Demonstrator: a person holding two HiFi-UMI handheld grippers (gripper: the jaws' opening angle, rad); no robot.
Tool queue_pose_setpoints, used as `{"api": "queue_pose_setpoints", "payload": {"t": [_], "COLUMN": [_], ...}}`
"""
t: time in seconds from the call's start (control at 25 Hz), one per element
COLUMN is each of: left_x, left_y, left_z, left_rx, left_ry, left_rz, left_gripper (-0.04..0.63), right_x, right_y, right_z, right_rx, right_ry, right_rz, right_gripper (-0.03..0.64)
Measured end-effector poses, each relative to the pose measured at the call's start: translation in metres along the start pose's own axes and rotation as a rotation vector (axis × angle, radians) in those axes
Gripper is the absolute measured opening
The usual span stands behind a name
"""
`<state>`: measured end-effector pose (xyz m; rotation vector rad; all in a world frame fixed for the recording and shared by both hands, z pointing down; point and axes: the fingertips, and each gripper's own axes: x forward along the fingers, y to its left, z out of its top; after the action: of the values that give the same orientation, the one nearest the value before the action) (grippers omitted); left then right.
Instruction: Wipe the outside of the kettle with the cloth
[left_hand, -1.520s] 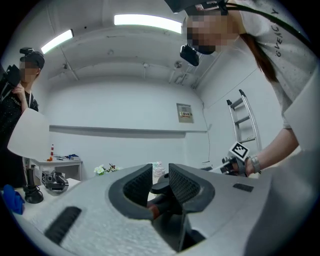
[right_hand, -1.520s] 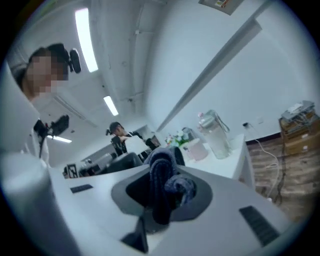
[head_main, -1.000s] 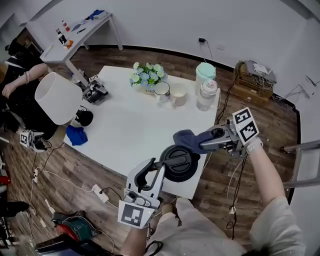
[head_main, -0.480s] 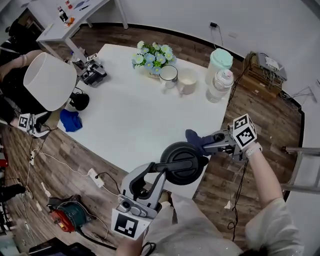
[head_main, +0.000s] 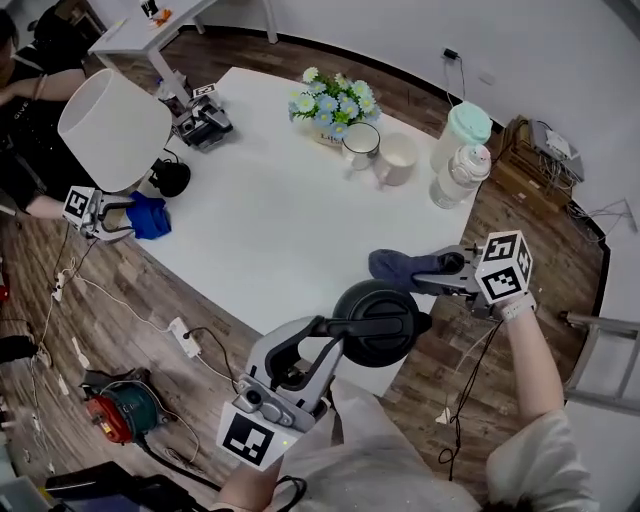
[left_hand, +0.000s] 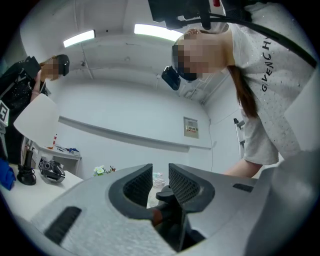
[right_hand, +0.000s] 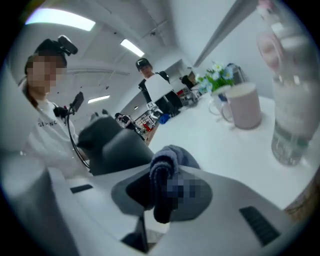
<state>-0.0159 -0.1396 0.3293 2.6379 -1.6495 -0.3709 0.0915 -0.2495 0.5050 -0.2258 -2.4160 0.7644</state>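
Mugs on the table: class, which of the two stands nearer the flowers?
The dark-rimmed mug, right beside the flowers. The plain cream mug stands on its other side, farther from them.

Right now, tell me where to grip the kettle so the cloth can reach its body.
By its handle, from the person's side. The handle juts out of the kettle's round body toward the near table edge, so jaws closed there, as the left gripper's are, leave the body bare for the cloth in the right gripper.
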Motion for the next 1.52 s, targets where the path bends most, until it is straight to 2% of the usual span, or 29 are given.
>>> {"api": "queue_pose_setpoints", "payload": {"t": [0.16, 0.32, 0.4, 0.48, 0.6, 0.8, 0.96, 1.08, 1.2, 1.36, 1.52], "left_x": [-0.005, -0.010, -0.013, -0.016, -0.023, -0.041, -0.050, -0.059, -0.066, -0.070, -0.071], "left_y": [0.004, 0.014, 0.020, 0.027, 0.039, 0.056, 0.062, 0.064, 0.065, 0.064, 0.068], "left_z": [0.004, 0.001, -0.002, -0.005, -0.013, -0.029, -0.041, -0.050, -0.060, -0.072, -0.078], "left_rx": [-0.051, -0.038, -0.017, 0.005, 0.027, 0.012, -0.019, -0.025, -0.021, -0.029, -0.008], "left_ry": [-0.012, 0.023, 0.049, 0.076, 0.113, 0.135, 0.124, 0.140, 0.160, 0.157, 0.153], "left_rz": [-0.005, 0.038, 0.072, 0.110, 0.178, 0.299, 0.355, 0.396, 0.403, 0.405, 0.400], "left_gripper": [0.106, 0.106, 0.106, 0.106, 0.106, 0.106, 0.106, 0.106, 0.106, 0.106, 0.106], "right_x": [-0.037, -0.047, -0.038, -0.024, 0.004, 0.058, 0.087, 0.107, 0.125, 0.141, 0.150], "right_y": [0.059, 0.116, 0.127, 0.128, 0.120, 0.095, 0.085, 0.075, 0.069, 0.068, 0.063], "right_z": [0.082, 0.131, 0.136, 0.135, 0.125, 0.091, 0.082, 0.063, 0.043, 0.025, 0.015], "right_rx": [-0.248, -0.497, -0.562, -0.557, -0.489, -0.445, -0.389, -0.374, -0.352, -0.336, -0.360], "right_ry": [-0.016, 0.140, 0.248, 0.356, 0.501, 0.740, 0.835, 0.969, 1.088, 1.173, 1.186], "right_rz": [0.094, 0.245, 0.306, 0.376, 0.494, 0.569, 0.667, 0.716, 0.765, 0.822, 0.807], "right_gripper": [0.063, 0.063, 0.063, 0.063, 0.062, 0.062, 0.061, 0.061, 0.061, 0.063, 0.061]}}
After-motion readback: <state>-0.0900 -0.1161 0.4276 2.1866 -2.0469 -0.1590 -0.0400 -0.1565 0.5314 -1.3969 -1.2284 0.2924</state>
